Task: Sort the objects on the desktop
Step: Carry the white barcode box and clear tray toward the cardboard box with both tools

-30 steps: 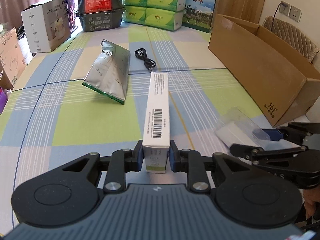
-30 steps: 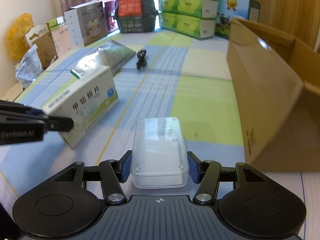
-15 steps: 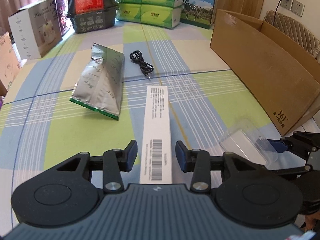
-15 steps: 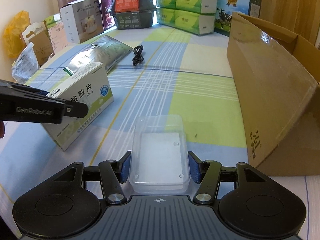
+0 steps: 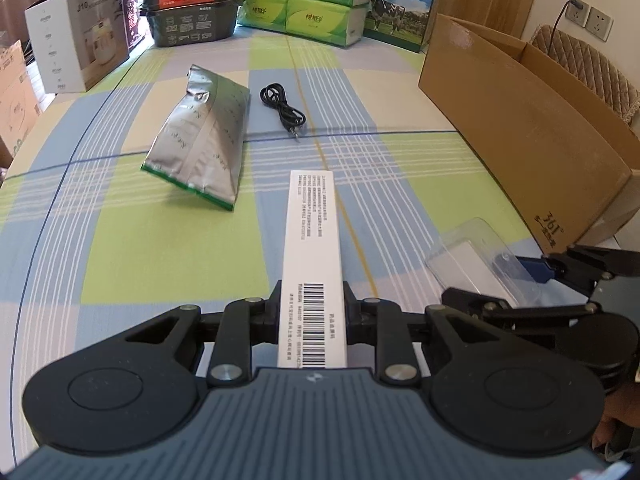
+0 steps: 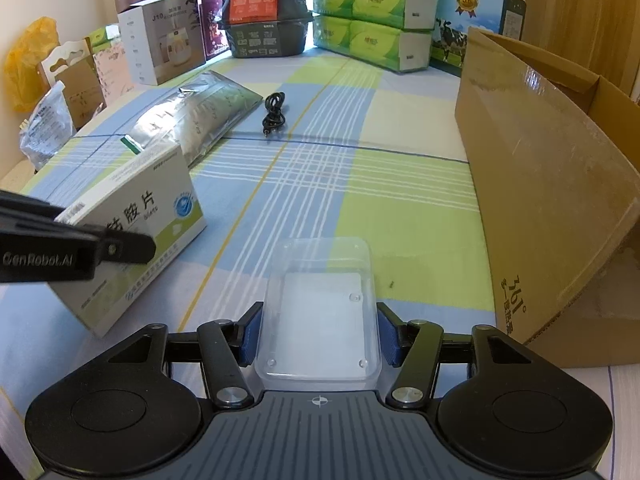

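Both grippers loaded, transfer to carton pending

Left gripper [image 5: 313, 312] clamps the medicine box [image 5: 314, 264] on edge at its barcoded near end, long axis pointing away across the table; right gripper [image 6: 318, 334] pinches the clear plastic case [image 6: 320, 312]. Next, in my judgement: carry each over the cardboard carton [image 6: 548, 184] wall to the right

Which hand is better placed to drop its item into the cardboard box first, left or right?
Right, probably. The right tongs bracket the clear plastic case, and the cardboard box stands directly beside them. The left tongs, closed on the white medicine box, sit farther from it, with the right tongs between.
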A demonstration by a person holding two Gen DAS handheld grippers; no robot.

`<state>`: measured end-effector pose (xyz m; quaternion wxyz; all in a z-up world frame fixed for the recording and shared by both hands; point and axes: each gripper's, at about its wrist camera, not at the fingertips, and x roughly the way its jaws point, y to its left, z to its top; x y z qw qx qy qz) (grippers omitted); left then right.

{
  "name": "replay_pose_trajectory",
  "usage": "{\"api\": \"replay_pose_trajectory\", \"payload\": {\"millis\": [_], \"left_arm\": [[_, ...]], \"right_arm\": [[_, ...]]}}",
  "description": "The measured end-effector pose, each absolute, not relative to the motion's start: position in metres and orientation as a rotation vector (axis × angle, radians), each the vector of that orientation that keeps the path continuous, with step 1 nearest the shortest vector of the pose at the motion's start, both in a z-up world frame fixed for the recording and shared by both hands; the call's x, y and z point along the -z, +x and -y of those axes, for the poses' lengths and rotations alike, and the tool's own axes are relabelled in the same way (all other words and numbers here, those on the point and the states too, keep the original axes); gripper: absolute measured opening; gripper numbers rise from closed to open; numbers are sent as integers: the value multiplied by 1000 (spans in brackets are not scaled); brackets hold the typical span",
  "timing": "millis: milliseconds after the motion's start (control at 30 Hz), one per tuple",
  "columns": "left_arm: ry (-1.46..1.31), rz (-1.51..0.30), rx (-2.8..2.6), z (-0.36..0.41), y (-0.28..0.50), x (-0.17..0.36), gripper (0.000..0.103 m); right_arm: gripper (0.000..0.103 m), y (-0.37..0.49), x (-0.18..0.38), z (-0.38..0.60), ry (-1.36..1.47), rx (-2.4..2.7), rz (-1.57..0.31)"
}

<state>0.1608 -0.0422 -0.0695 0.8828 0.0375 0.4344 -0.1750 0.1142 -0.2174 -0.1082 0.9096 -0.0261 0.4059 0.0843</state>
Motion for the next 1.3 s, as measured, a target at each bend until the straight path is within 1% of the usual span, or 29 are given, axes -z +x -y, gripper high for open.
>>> {"api": "replay_pose_trajectory", "payload": {"millis": [367, 733, 1067, 1300], "left_arm": [[54, -888, 360, 40, 128, 52, 20], [17, -847, 347, 44, 106, 19, 20], [12, -828, 375, 71, 84, -4, 20], [22, -818, 395, 89, 76, -12, 20]], "right_arm": [[54, 80, 83, 220, -51, -163, -786], [54, 52, 54, 232, -15, -143, -744], [54, 31, 23, 256, 21, -111, -690], [54, 20, 11, 277, 39, -79, -662]]}}
